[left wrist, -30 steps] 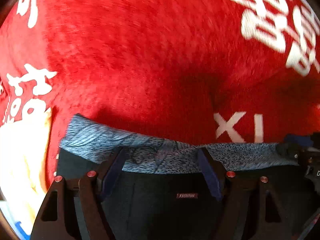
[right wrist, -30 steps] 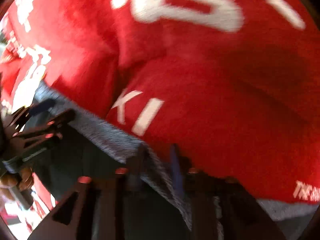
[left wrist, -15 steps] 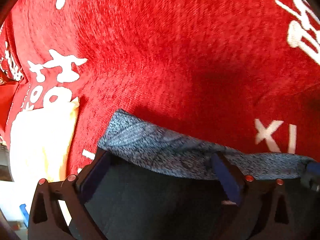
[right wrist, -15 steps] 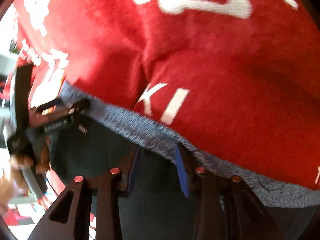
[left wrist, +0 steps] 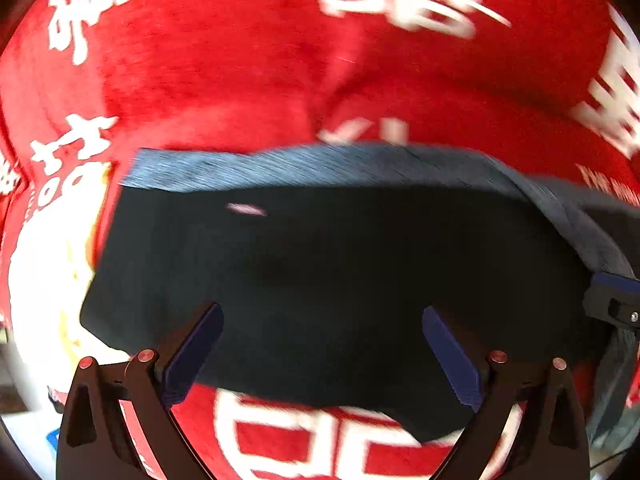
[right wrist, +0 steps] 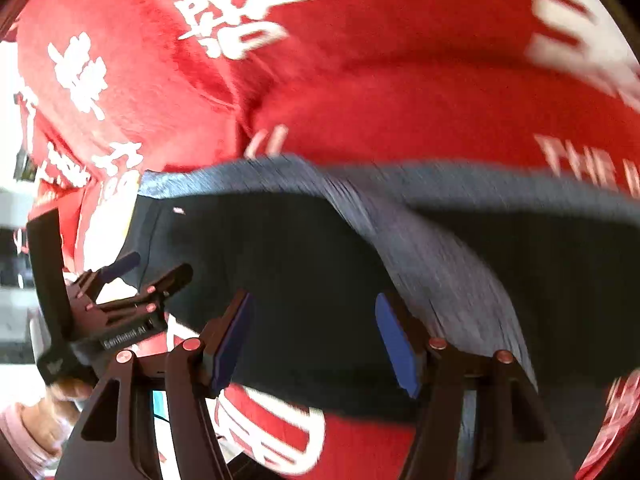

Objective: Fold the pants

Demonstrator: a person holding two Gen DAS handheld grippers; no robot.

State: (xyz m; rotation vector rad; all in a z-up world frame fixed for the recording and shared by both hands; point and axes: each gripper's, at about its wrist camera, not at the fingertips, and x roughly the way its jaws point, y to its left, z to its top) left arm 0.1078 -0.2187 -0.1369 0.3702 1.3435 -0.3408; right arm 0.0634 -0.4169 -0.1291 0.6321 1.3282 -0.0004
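Observation:
The dark pants (left wrist: 320,272) lie folded on the red cloth with white lettering (left wrist: 240,64), their grey heathered waistband (left wrist: 304,164) at the far edge. My left gripper (left wrist: 322,320) is open, pulled back above the near edge of the fold, holding nothing. In the right wrist view the pants (right wrist: 280,264) and waistband (right wrist: 400,216) fill the middle. My right gripper (right wrist: 314,312) is open and empty over them. The left gripper (right wrist: 156,268) shows at the left of that view, and the right gripper's tip (left wrist: 612,304) at the right edge of the left wrist view.
The red cloth (right wrist: 400,80) covers the whole surface and has creases behind the pants. A bright white patch (left wrist: 44,272) lies at the cloth's left side. The person's hand in a pink sleeve (right wrist: 32,420) holds the left gripper.
Both grippers let go of the waistband, opened and pulled back. The pants now lie flat in a fold, with more of them in view.

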